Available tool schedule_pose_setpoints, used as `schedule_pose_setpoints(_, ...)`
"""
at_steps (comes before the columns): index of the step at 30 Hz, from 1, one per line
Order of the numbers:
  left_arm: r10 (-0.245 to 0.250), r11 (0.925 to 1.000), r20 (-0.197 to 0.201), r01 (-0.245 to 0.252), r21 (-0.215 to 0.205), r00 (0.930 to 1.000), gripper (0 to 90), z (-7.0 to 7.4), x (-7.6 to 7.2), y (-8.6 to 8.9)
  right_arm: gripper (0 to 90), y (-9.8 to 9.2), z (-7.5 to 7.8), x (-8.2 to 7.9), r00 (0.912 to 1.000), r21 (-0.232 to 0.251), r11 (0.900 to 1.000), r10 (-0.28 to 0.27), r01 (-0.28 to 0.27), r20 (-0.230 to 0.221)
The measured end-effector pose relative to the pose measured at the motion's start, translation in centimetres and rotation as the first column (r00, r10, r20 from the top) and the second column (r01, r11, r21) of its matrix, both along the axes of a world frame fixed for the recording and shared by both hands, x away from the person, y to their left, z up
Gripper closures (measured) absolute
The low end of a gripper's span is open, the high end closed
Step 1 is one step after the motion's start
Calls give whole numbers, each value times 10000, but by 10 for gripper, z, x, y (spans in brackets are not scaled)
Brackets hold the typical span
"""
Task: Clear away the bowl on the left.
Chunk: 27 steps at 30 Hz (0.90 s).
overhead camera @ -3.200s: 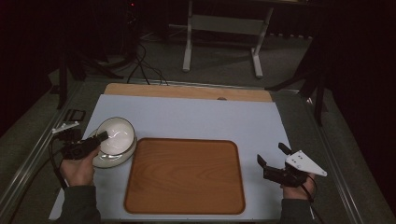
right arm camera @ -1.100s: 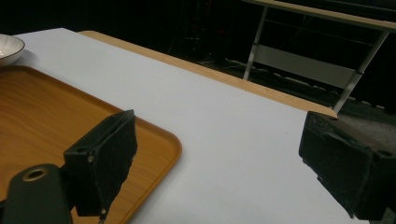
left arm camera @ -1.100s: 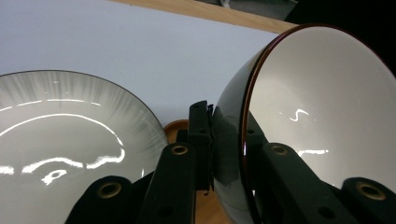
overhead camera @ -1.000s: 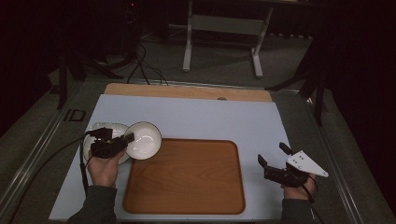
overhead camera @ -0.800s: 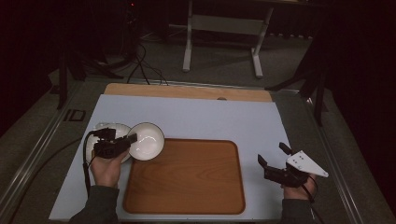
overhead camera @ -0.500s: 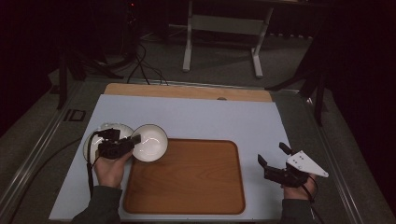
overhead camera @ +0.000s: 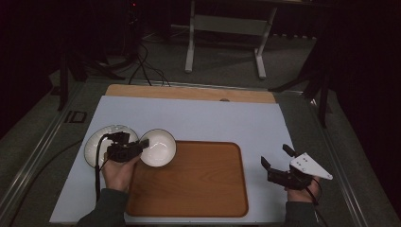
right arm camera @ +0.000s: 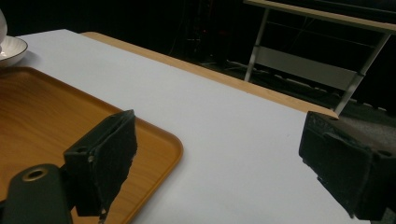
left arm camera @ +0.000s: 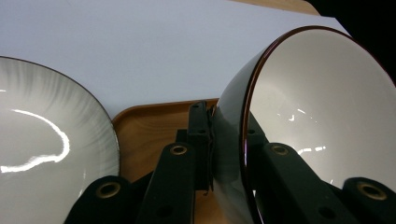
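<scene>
Pinching the rim of a white bowl (overhead camera: 158, 147) between its two jaws, one inside the wall and one outside, the left gripper (overhead camera: 140, 144) is carrying the bowl tilted over the ten o'clock corner of the wooden tray (overhead camera: 198, 189), with the bowl hanging partly above the tray's edge and partly above the pale table cover (overhead camera: 208, 118). In the left gripper view the bowl (left arm camera: 317, 121) is standing almost on edge, its dark-lined rim clamped in the pads, and a second dish, a shallow grey-streaked plate (left arm camera: 46, 154), is lying just beside it at nine o'clock. The chief risk, as I judge it, is a slip: the hold is taking only a narrow bite of a glossy, curved wall, so the bowl's weight is levering on the pads and could be rotating it downward or letting it slide free, dropping it onto the tray lip, where it could chip or roll. A second risk is a knock against the plate (overhead camera: 106, 144), which is sitting close at nine o'clock of the bowl; any swing back that way would be clinking the two together. Setting the bowl down while it is tilted this far could also be landing it on its rim rather than its foot. The right gripper (overhead camera: 279, 165) is waiting at three o'clock of the tray, jaws spread wide and holding nothing, well apart from the bowl, so it is offering no support.
</scene>
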<state>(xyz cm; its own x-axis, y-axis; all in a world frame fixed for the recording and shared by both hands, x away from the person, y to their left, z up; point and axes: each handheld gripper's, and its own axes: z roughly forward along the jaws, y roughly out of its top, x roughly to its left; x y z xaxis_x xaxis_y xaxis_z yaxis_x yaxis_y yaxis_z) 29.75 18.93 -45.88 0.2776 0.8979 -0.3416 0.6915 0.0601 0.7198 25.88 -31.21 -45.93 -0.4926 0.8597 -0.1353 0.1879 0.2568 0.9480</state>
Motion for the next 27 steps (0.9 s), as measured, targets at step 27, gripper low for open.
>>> schedule_pose_setpoints(27, -779, 9963, -468, 795, 333, 9959, 817, -14, 3, -30, 111, 0, 0, 0, 10000, 45, 10000, -51, 51, 41)
